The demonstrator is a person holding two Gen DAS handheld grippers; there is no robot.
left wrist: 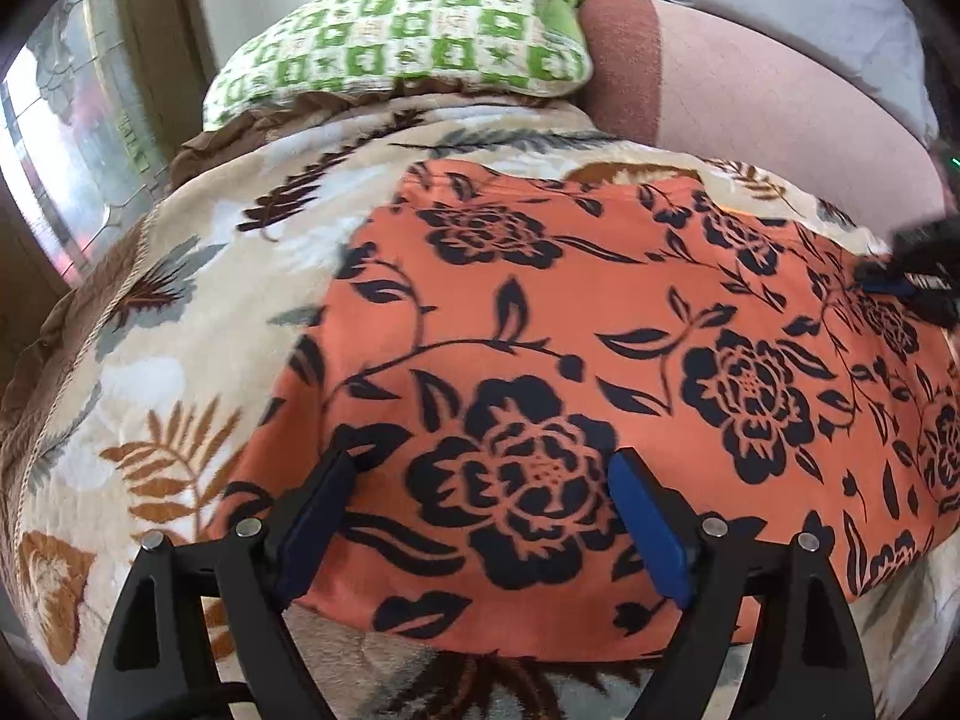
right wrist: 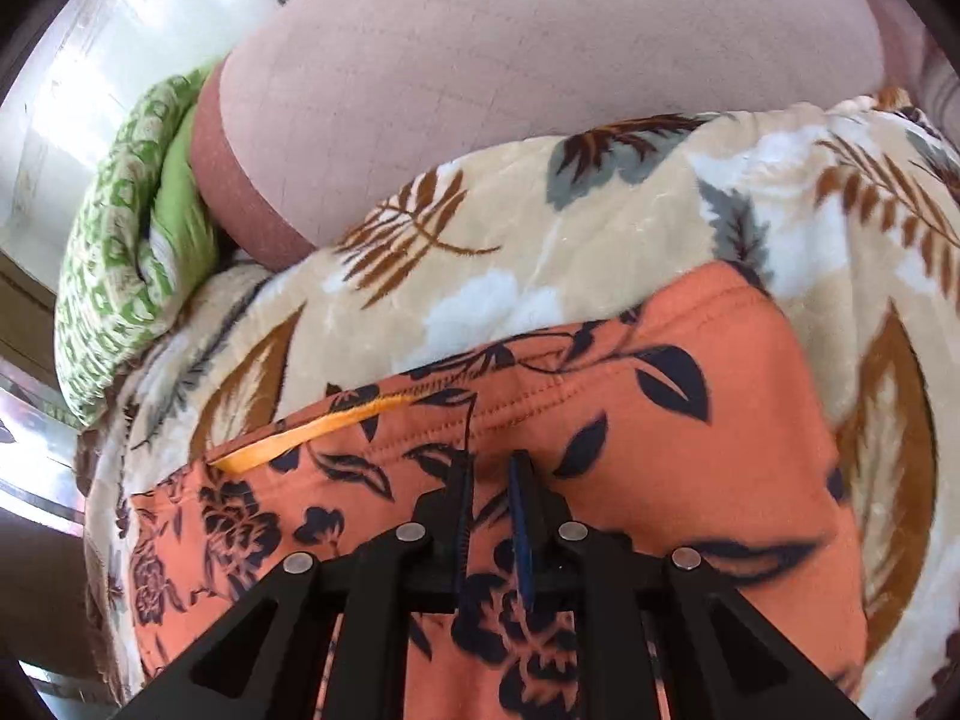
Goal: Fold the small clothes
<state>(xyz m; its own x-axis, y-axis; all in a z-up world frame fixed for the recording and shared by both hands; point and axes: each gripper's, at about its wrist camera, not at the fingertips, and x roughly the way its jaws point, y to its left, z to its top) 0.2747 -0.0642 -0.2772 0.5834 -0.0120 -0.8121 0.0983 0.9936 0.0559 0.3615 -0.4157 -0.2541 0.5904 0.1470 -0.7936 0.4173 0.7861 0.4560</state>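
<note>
An orange garment with a dark floral print [left wrist: 570, 330] lies spread flat on a beige leaf-patterned blanket [left wrist: 198, 324]. My left gripper [left wrist: 480, 462] is open just above the garment's near part, its blue-padded fingers [left wrist: 645, 516] set wide with nothing between them. My right gripper [right wrist: 491, 462] hovers low over the garment [right wrist: 600, 420] near its stitched hem, jaws nearly closed with a narrow gap and orange cloth showing through it. The right gripper also shows at the right edge of the left wrist view [left wrist: 918, 282], over the garment's far right part. An orange strip [right wrist: 312, 429] shows at the hem.
A green-and-white patterned pillow [left wrist: 408, 36] lies at the far end of the blanket, also in the right wrist view [right wrist: 120, 264]. A pink cushion with a rust-coloured band [left wrist: 750, 90] sits beyond the garment. A window [left wrist: 66, 138] is at the left.
</note>
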